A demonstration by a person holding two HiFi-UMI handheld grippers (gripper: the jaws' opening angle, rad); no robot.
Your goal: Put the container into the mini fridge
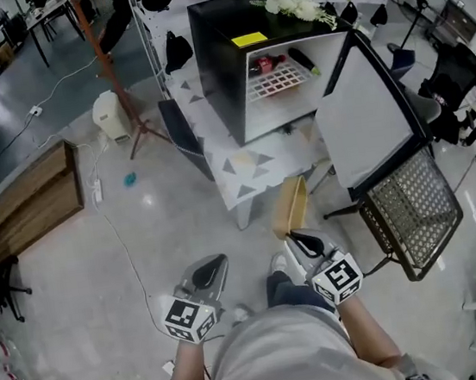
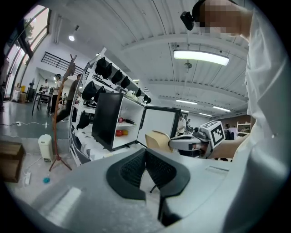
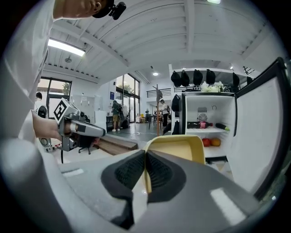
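Got a pale yellow container [image 3: 184, 148] here, smooth and boxy with rounded corners. Pinched by one thin wall between the ribbed black pads [image 3: 129, 170] of the right gripper [image 3: 145, 164], clamped down tight on it. Held up in the air, well short of the mini fridge [image 1: 220, 65]. Glossy black box of a thing, with a white inside, a wire shelf [image 1: 276, 80] and a door [image 1: 366, 116] swung wide open. Parked on a table [image 1: 249, 175] under a triangle-print cloth. As for the left gripper [image 2: 145, 160]: pressed together, same ribbed pads, nothing between them.
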